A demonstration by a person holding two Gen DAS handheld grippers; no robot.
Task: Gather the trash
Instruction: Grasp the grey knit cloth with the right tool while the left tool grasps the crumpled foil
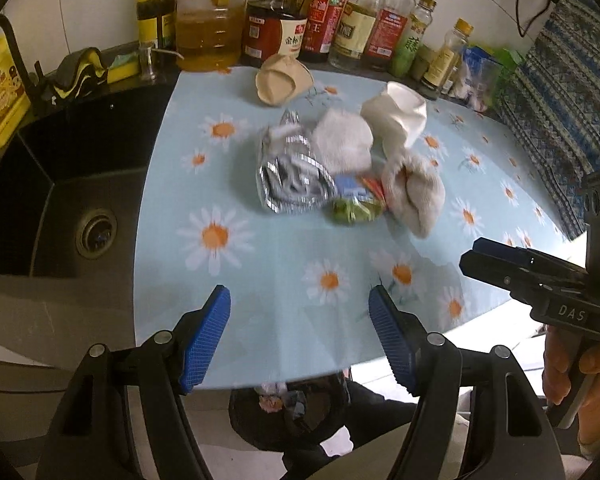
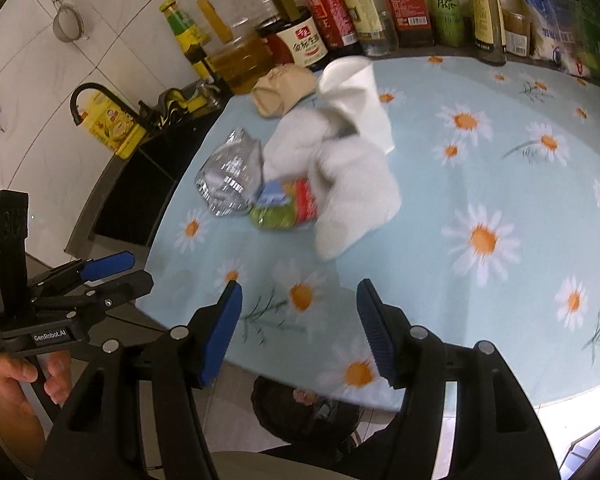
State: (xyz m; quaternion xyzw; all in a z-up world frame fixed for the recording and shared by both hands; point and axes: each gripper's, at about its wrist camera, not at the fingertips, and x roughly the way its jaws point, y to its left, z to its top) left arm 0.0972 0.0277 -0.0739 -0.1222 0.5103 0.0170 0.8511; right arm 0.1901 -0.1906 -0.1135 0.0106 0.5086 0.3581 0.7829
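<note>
A heap of trash lies mid-counter on the daisy-print mat (image 1: 260,264): a silver foil bag (image 1: 290,178) (image 2: 230,180), crumpled white tissues (image 1: 342,142) (image 2: 352,196), a green and red snack wrapper (image 1: 356,204) (image 2: 286,210), a crushed white paper cup (image 1: 398,116) (image 2: 360,92) and a crushed brown paper cup (image 1: 282,80) (image 2: 282,88). My left gripper (image 1: 300,338) is open and empty, short of the heap. My right gripper (image 2: 298,332) is open and empty, near the front edge. A black trash bin (image 1: 288,412) (image 2: 306,412) sits below the counter edge.
A row of oil and sauce bottles (image 1: 284,12) (image 2: 340,8) lines the back wall. A black sink (image 1: 52,200) with a faucet (image 1: 14,48) lies to the left. A yellow box (image 2: 114,126) and sponges (image 1: 84,68) sit by the sink. Patterned cloth (image 1: 560,92) hangs right.
</note>
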